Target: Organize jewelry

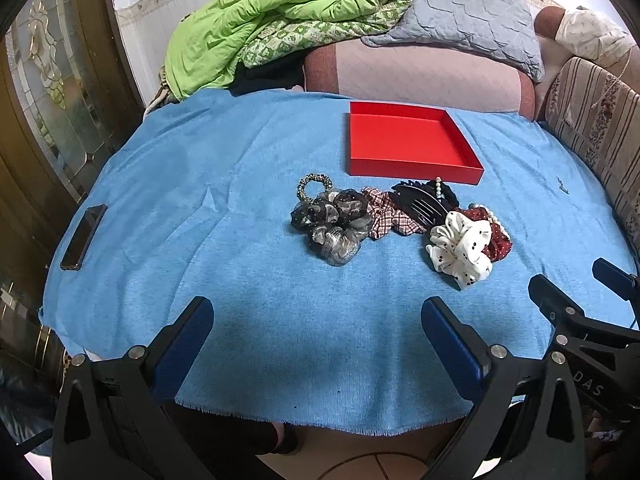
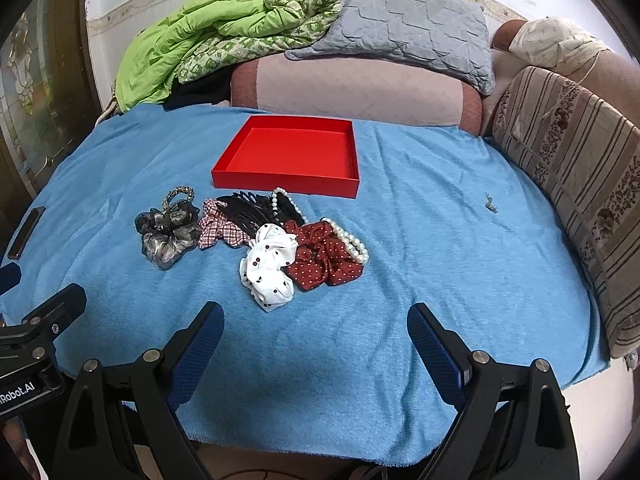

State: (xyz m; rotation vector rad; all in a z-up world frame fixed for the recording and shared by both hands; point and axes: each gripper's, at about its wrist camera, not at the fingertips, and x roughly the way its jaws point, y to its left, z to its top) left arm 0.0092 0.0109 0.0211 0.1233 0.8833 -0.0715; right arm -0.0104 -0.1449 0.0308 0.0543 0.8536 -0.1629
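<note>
An empty red tray (image 1: 404, 146) (image 2: 292, 156) sits on the blue cloth (image 1: 240, 240) (image 2: 440, 240). Just in front of it lies a pile of hair accessories: a grey sheer scrunchie (image 1: 336, 224) (image 2: 168, 236), a small beaded band (image 1: 314, 184) (image 2: 178, 194), a red checked scrunchie (image 1: 380, 212) (image 2: 218, 228), a black claw clip (image 1: 420, 200) (image 2: 250, 210), a white dotted scrunchie (image 1: 460, 252) (image 2: 268, 268), a dark red dotted scrunchie (image 1: 496, 232) (image 2: 324, 260) and a pearl bracelet (image 2: 352, 240). My left gripper (image 1: 318, 320) and right gripper (image 2: 316, 326) hover open near the cloth's front edge, both holding nothing.
A black phone (image 1: 84, 236) (image 2: 26, 232) lies at the cloth's left edge. Behind the tray are a pink cushion (image 1: 420, 72), a green quilt (image 1: 260, 20) and a grey pillow (image 2: 408, 28). A striped cushion (image 2: 572, 184) borders the right side. A tiny dark object (image 2: 490, 203) lies on the cloth.
</note>
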